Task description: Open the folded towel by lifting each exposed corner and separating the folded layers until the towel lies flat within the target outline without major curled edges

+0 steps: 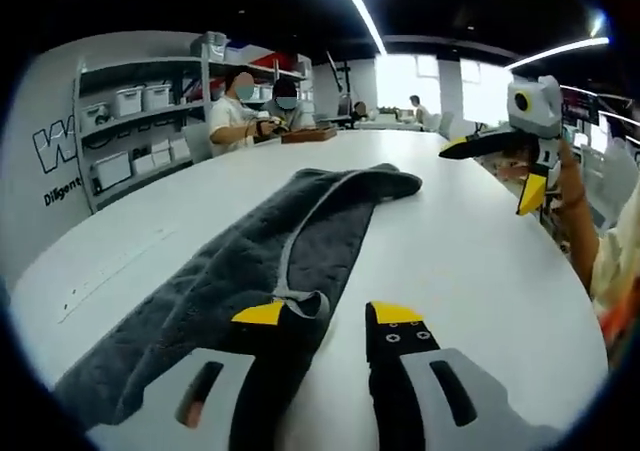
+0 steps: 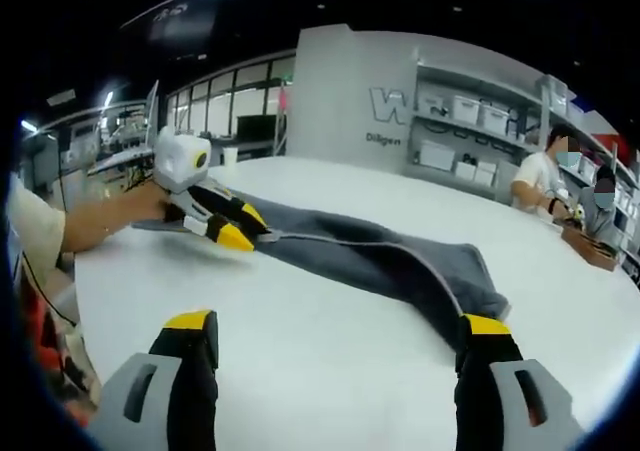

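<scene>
Towel (image 1: 300,241) on white table (image 1: 470,261)

towel (image 1: 250,261): near end cut by frame | wall lettering (image 1: 55,146): cropped, partly unreadable

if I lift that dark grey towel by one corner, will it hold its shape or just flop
Probably flop: the dark grey terry towel already lies limp and rumpled along the white table. Its thick pile suggests it would drag rather than slide. The folded layers look likely to peel apart and sag when the left gripper lifts.
</scene>
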`<state>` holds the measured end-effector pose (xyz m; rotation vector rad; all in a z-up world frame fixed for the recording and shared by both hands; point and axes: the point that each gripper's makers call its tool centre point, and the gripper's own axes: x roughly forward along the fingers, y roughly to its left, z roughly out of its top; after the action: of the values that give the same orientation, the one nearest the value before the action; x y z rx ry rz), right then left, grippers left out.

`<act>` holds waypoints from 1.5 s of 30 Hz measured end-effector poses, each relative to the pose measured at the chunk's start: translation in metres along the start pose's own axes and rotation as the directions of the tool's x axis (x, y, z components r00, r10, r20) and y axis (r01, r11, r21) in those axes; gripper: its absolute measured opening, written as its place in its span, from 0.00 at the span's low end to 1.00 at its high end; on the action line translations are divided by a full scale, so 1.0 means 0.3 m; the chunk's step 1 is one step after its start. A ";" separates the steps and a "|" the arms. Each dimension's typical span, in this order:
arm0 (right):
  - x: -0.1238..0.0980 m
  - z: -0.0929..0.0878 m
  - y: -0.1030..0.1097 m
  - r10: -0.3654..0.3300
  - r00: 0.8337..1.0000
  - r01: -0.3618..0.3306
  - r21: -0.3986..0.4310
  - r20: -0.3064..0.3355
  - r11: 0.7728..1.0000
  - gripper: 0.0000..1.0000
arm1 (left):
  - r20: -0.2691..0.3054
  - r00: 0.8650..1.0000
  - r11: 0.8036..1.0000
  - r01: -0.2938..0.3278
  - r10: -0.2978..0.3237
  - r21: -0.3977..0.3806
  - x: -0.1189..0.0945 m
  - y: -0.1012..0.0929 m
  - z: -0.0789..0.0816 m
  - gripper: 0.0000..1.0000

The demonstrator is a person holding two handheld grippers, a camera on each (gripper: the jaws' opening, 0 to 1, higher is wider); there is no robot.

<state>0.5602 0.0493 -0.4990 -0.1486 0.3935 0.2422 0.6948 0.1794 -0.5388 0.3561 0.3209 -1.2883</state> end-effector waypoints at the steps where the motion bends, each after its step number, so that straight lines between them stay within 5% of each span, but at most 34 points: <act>1: 0.000 -0.001 -0.001 0.000 1.000 0.000 0.000 -0.001 1.000 0.99 | -0.004 1.000 1.000 -0.003 0.003 0.003 0.003 0.001 -0.002 0.24; 14: 0.001 -0.013 -0.003 0.002 1.000 -0.002 -0.012 -0.016 1.000 0.99 | -0.001 0.999 0.999 -0.051 0.051 0.003 0.017 0.039 -0.016 0.01; 28: -0.004 -0.011 -0.001 -0.001 1.000 0.001 -0.014 -0.015 1.000 0.99 | 0.042 0.998 0.997 0.043 -0.040 -0.069 -0.024 -0.033 0.031 0.01; 45: -0.016 -0.007 0.002 -0.002 1.000 0.002 -0.023 -0.016 1.000 0.99 | 0.021 0.988 0.988 0.153 -0.152 -0.020 -0.179 -0.186 0.084 0.01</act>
<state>0.5550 0.0485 -0.4991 -0.1738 0.4063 0.2441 0.6282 0.2020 -0.4974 0.3048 0.3503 -1.4364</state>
